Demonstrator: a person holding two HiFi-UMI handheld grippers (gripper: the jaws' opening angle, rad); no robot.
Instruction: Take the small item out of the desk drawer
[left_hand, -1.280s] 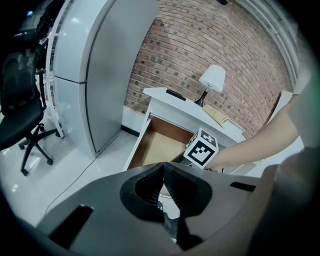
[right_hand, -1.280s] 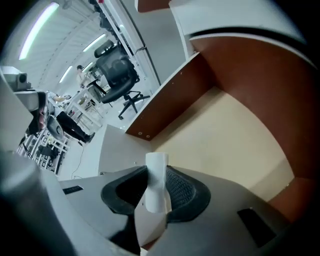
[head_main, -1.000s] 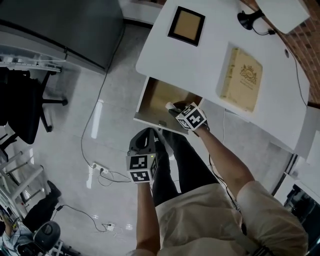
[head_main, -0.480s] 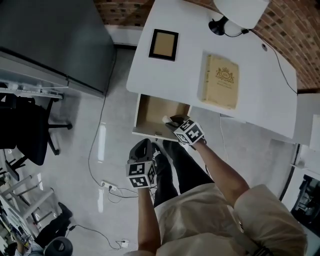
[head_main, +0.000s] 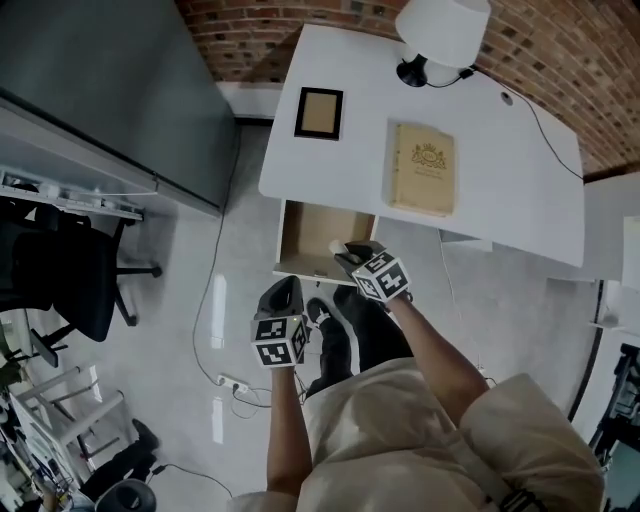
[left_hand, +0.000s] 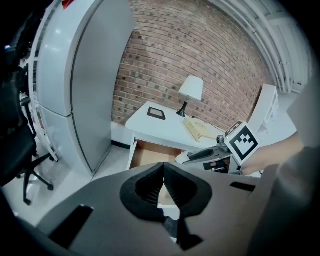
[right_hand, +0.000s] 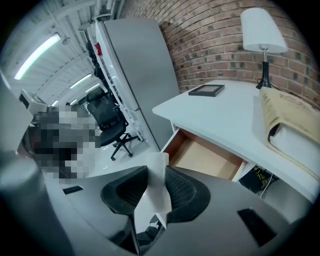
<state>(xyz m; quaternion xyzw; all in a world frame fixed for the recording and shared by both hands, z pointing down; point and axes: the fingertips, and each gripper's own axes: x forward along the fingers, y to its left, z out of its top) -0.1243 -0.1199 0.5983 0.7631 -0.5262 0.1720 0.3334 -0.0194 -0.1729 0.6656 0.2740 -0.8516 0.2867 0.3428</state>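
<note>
Compared with one second ago, both tongs stand higher, and the small white item (right_hand: 154, 192) has come up out of the open drawer (head_main: 308, 236). It now sits above the drawer's front edge instead of low inside it. The head view has also shifted, so the whole lamp (head_main: 443, 30) now shows.

The drawer hangs open under the white counter (head_main: 505, 185), and its wooden bottom is bare. On the counter lie a beige book (head_main: 422, 168) and a dark picture frame (head_main: 319, 112), well apart, and the lamp stands near the brick wall (head_main: 565, 55). A tall grey cabinet (head_main: 120, 95) stands left of the counter and a black office chair (head_main: 70, 290) is farther left on the pale floor (head_main: 225, 290).

The right tongs (head_main: 345, 250) grip the white item between their pads. This arm reaches forward and the tongs point downward. The left tongs (left_hand: 163, 176) are closed with nothing between them, held near the person's legs in front of the drawer.
</note>
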